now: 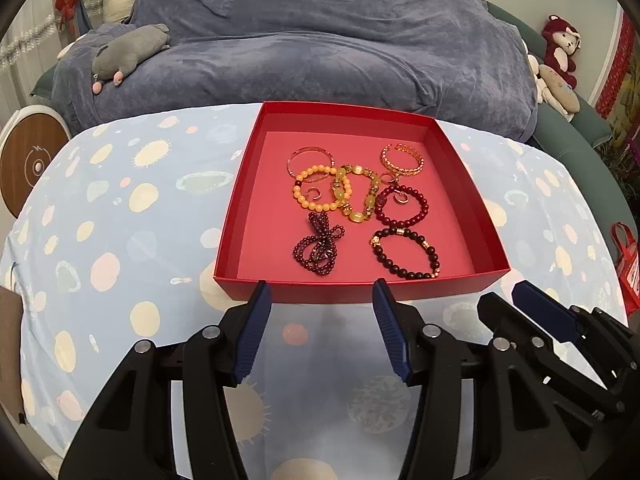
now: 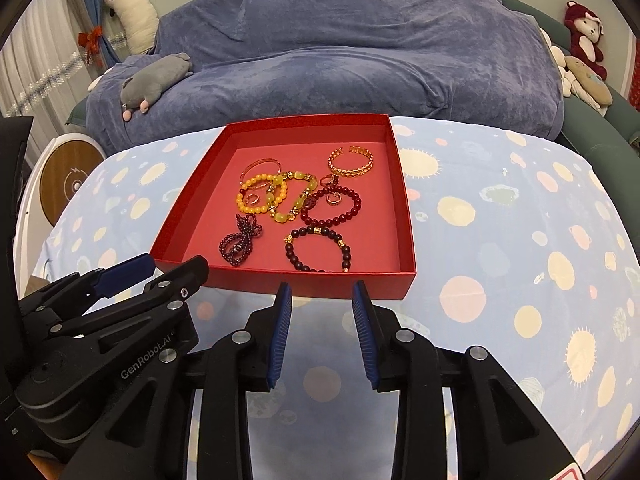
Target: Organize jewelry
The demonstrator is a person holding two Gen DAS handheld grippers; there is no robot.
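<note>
shallow red cardboard box [image 1: 486, 216]: beaded bracelets [image 1: 404, 254] piled inside, need sorting | left gripper [image 1: 322, 292]: wide, empty, before box | right gripper [image 2: 322, 294]: wide, empty, before box

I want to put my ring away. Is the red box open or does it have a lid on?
Open. The red box has no lid on it, and you can see straight down to the bracelets lying on its floor.

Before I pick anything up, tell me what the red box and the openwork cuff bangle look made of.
Red box: seemingly matte cardboard, with thin, straight folded walls and no shine. Openwork cuff bangle: probably gold-toned metal, since its rigid open band glints; whether plated or solid cannot be told.
</note>
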